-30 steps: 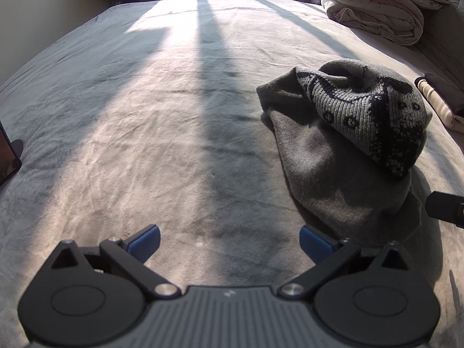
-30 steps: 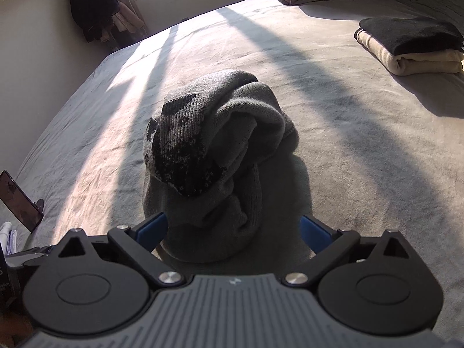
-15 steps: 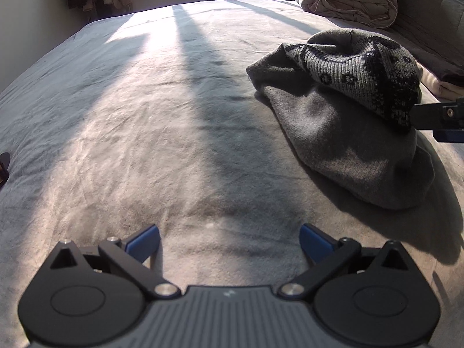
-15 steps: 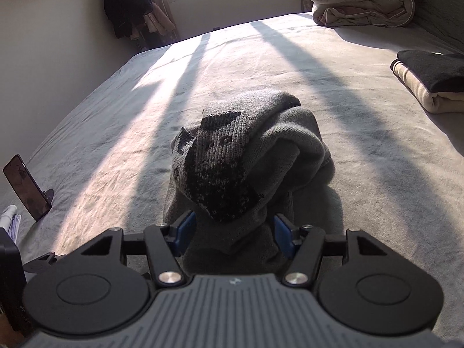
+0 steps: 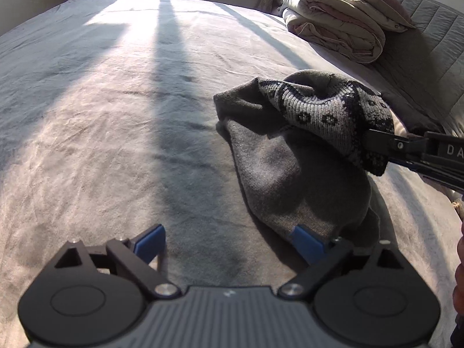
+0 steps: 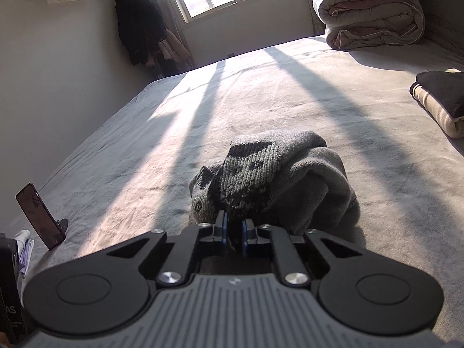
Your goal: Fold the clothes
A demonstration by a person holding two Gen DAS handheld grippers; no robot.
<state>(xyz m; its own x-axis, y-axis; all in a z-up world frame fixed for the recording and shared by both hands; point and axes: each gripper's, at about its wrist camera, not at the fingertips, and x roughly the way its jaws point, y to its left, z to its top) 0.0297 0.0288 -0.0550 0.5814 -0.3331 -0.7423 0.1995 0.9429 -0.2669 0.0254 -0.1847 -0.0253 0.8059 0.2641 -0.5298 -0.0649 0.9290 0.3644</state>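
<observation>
A grey knitted sweater (image 5: 293,168) with a dark patterned band lies bunched on the grey bed (image 5: 116,121). My right gripper (image 6: 234,233) is shut on the sweater's (image 6: 261,174) patterned edge; in the left wrist view it (image 5: 377,148) comes in from the right and pinches that edge. My left gripper (image 5: 229,240) is open low over the sheet, its right fingertip (image 5: 307,243) against the sweater's near hem, its left fingertip (image 5: 150,242) over bare sheet.
A folded quilt (image 6: 371,11) sits at the bed's far right corner. Folded black and cream clothes (image 6: 440,101) lie at the right edge. A phone on a stand (image 6: 40,214) is at the left edge. Dark clothes (image 6: 142,26) hang by the window.
My right gripper has closed from wide open onto the sweater's patterned edge. My left gripper has moved right and closer, so its right fingertip now meets the sweater's hem.
</observation>
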